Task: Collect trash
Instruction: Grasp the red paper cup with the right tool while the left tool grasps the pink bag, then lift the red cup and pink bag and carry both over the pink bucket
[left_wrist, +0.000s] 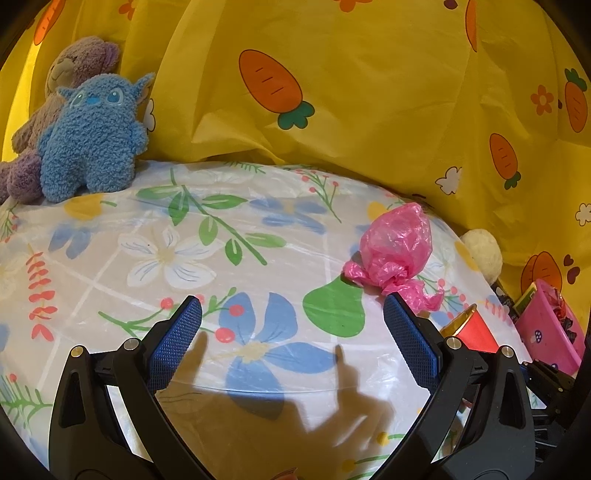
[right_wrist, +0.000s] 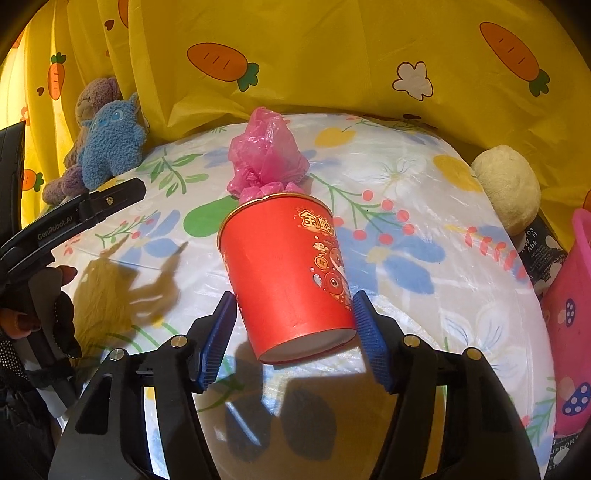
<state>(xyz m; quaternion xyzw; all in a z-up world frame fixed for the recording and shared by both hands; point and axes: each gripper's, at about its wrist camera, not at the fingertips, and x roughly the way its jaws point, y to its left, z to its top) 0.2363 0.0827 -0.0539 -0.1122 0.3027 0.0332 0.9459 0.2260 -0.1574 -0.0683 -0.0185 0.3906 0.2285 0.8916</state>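
Right wrist view shows the red paper cup (right_wrist: 286, 273) lying tilted between the parted pads of the right tongs (right_wrist: 295, 339), rim toward 11 o'clock, crinkled pink plastic bag (right_wrist: 266, 155) just beyond; left tongs (left_wrist: 291, 339) stand apart, empty, over glossy floral tablecloth (left_wrist: 147, 229).

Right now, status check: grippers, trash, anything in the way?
Left gripper open, empty. Right gripper straddles red paper cup, tilted; grip not clear. Pink plastic bag lies beyond the cup. Pink bin at right.
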